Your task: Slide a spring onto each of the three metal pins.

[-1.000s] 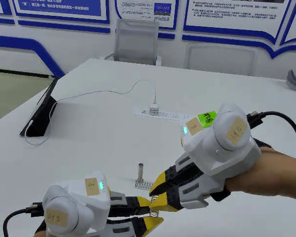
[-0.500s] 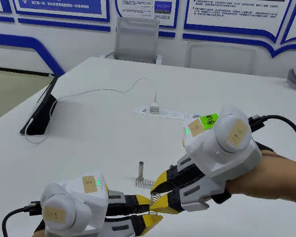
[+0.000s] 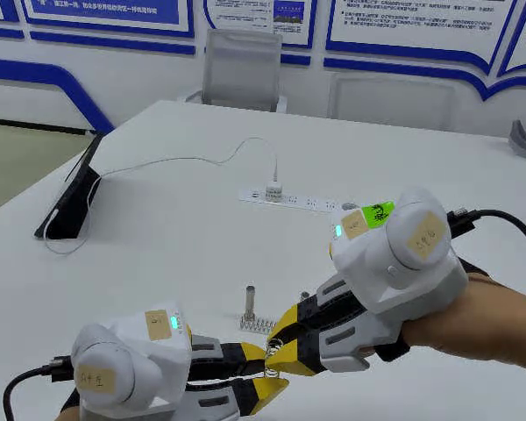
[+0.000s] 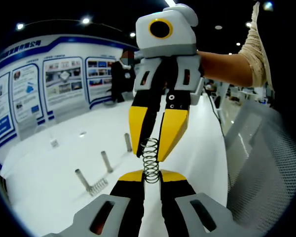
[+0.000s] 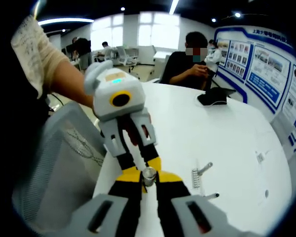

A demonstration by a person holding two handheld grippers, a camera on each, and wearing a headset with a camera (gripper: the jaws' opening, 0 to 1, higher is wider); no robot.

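Note:
A small steel spring (image 3: 272, 367) (image 4: 150, 165) hangs just above the white table (image 3: 175, 237), held end to end between the two grippers. My left gripper (image 3: 265, 379) (image 4: 150, 176) is shut on its near end. My right gripper (image 3: 279, 349) (image 5: 147, 177) is shut on the other end, where the spring's round end (image 5: 148, 173) shows between the yellow tips. Just beyond, an upright metal pin (image 3: 249, 303) has a second spring (image 3: 257, 325) lying at its base. The left gripper view shows three pins (image 4: 128, 142) (image 4: 106, 161) (image 4: 81, 178) in a row.
A white power strip (image 3: 285, 200) with a plugged charger lies mid-table, and its cable runs to a black tablet stand (image 3: 70, 206) at the left edge. Grey chairs (image 3: 243, 70) stand behind the table. A seated person (image 5: 187, 64) is at the far side.
The grippers stay tip to tip on the spring. The right gripper has shifted slightly right and down.

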